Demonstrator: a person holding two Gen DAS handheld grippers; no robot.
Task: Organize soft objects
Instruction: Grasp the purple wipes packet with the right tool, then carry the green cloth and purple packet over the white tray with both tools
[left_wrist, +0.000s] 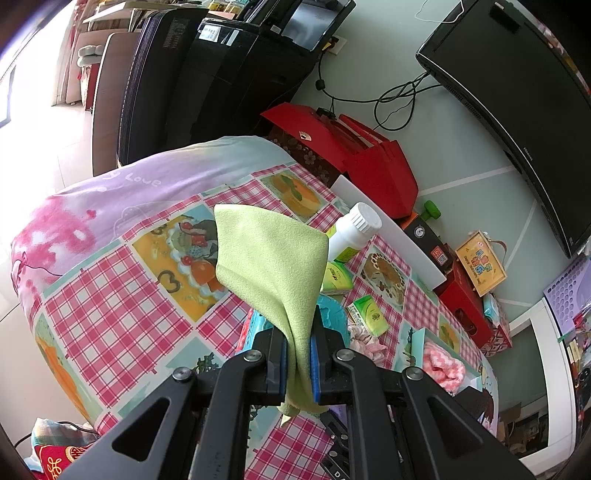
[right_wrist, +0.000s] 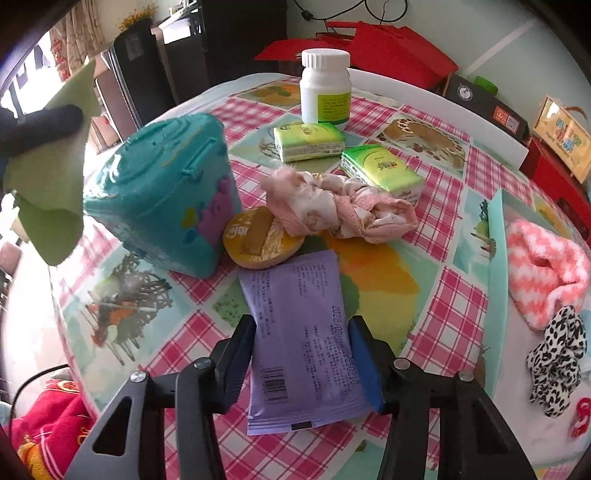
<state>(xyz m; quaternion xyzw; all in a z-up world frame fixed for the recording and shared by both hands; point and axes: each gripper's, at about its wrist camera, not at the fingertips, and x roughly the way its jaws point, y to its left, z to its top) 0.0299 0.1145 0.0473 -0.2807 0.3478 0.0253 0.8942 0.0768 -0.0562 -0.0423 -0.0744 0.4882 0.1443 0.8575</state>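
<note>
The left gripper (left_wrist: 298, 354) has its fingers pressed on a light green cloth (left_wrist: 271, 254), pinching it at a gathered waist so that the wide part fans up and away from the fingers while a short tail hangs below them. The cloth is lifted clear of the worktop (left_wrist: 110, 295), out past its left side in the right wrist view.

The right gripper (right_wrist: 301, 363) has its fingers spread to either side of a purple packet (right_wrist: 299, 332) that lies flat on the worktop with its long axis running near to far, in line with the fingers. Whether the fingers touch its edges or merely flank it is hard to tell.

The open box (right_wrist: 496, 258) at the right, already holding a pink-and-white fuzzy item (right_wrist: 543, 269) and a leopard-print scrunchie (right_wrist: 557, 358), looks like the collecting place. It lies far across from the held cloth, with the teal tin (right_wrist: 162, 192) standing between, so the left gripper probably has to carry over or around that. A pink scrunchie (right_wrist: 340, 210) lies loose mid-worktop, nearer the right gripper.

The box's right edge is cut off by the frame, and the cloth hides part of the tin from the left camera.
</note>
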